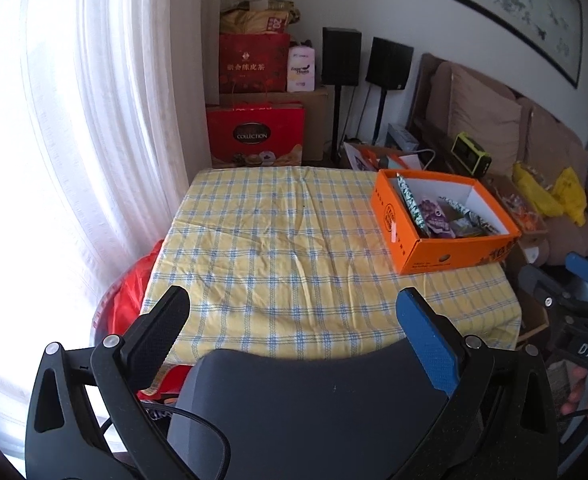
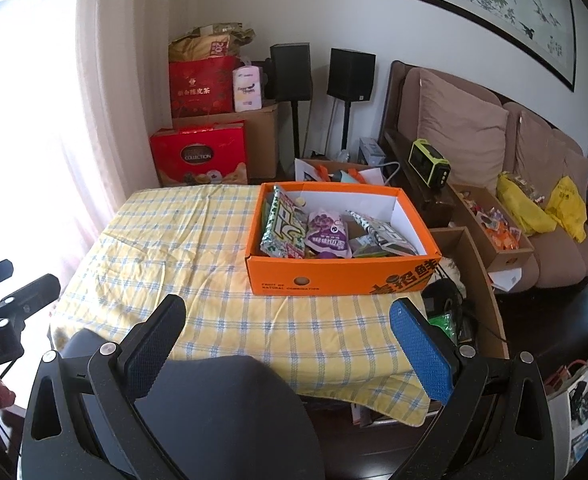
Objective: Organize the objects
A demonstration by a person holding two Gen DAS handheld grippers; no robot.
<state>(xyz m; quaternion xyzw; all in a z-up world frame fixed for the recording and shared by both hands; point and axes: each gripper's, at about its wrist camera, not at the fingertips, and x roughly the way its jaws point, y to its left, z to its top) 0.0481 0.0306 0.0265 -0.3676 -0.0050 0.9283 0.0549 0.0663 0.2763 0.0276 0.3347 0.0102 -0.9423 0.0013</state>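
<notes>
On my left, strong daylight comes through a white sheer curtain [image 1: 94, 120]. The wall [image 2: 314, 4] is pale and carries a long framed painting [image 2: 490, 4]. Below it stands a brown sofa [image 2: 474, 140] with cushions. Two black speakers [image 2: 322, 72] stand in the corner. The floor [image 2: 566, 320] is dark.

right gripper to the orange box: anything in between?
Only bare checked tablecloth lies between the open right gripper and the orange box; the right wrist view shows it. Nearer the camera, a dark chair back sits under the fingers.

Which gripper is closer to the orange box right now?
Right. The right gripper faces the orange box almost head-on across the tablecloth; the left gripper sits further off, with the box ahead to its right. Both are open, empty.
</notes>
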